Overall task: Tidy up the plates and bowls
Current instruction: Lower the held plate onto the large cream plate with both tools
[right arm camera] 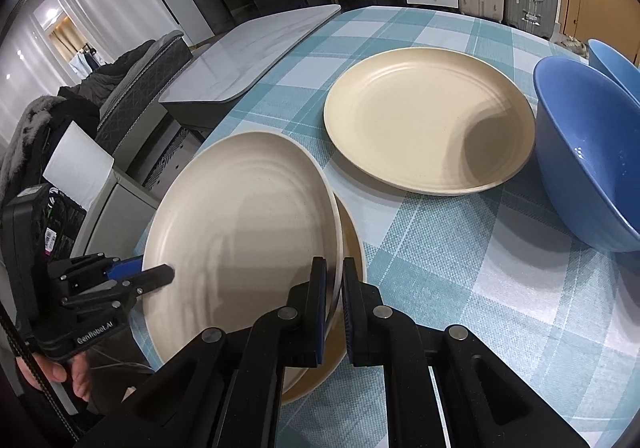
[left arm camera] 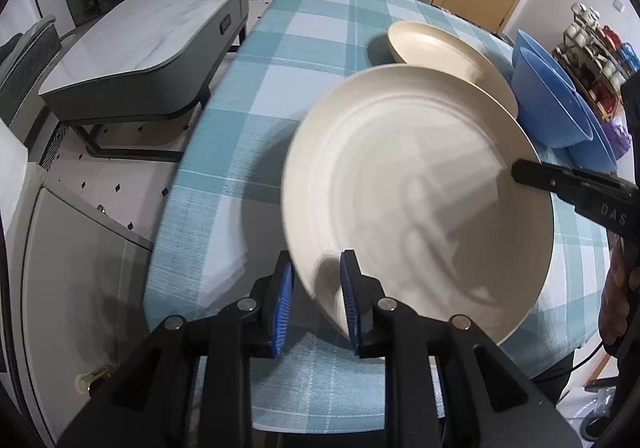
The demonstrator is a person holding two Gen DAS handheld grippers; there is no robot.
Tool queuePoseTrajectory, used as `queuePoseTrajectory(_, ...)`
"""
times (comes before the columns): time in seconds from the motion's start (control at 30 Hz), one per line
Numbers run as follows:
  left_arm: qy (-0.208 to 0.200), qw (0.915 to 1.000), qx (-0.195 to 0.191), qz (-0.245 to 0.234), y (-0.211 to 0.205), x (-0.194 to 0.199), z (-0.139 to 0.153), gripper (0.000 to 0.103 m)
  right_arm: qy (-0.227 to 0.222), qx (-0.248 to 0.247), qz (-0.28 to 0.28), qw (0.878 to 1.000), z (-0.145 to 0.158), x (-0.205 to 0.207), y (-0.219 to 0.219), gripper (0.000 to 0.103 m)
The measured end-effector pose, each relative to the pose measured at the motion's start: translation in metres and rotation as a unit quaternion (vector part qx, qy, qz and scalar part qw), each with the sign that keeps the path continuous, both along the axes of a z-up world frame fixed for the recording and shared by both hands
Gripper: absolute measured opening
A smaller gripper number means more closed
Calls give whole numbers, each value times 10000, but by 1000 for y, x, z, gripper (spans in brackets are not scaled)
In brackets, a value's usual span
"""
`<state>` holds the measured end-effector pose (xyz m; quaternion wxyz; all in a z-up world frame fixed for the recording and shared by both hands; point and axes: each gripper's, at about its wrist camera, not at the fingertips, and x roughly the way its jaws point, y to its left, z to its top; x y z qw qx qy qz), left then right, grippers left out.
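A cream plate [left arm camera: 420,176] hangs tilted over the checked table [left arm camera: 280,48]. My right gripper [right arm camera: 334,262] is shut on its near rim and shows as a black tip [left arm camera: 518,172] on the plate's right edge. My left gripper [left arm camera: 316,260] straddles the opposite rim with its pads slightly apart from it, so it is open. It also appears at the plate's left edge [right arm camera: 156,266]. A tan plate [right arm camera: 352,240] lies directly under the held plate [right arm camera: 240,216]. Another cream plate [right arm camera: 428,120] lies flat further back [left arm camera: 432,48]. Beside it stand two blue bowls [right arm camera: 588,152] [right arm camera: 612,60].
A grey marble-topped low table [left arm camera: 152,44] stands off the table's left side. A rack of jars [left arm camera: 592,48] sits at far right behind the bowls [left arm camera: 548,100]. A person's hand [right arm camera: 68,372] holds the left gripper near the table's front corner.
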<state>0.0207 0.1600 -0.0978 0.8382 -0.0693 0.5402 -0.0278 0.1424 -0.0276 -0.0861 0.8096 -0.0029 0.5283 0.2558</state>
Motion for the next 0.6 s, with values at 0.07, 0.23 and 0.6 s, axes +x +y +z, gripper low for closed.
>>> queuePoseTrajectory(0.07,-32,9999,-96,44,3,0,2,23,-33,-71,30,10000,1,-1,2,7)
queuePoseTrajectory(0.23,10,9997,-225,84,8,-1,0,23,-173,-464,195,9986,2,-6,10,9)
queuePoseTrajectory(0.6,94,9996,-260,71,7,-2,-2,31,-231,-1036,438,9934,-8,-17,15,13)
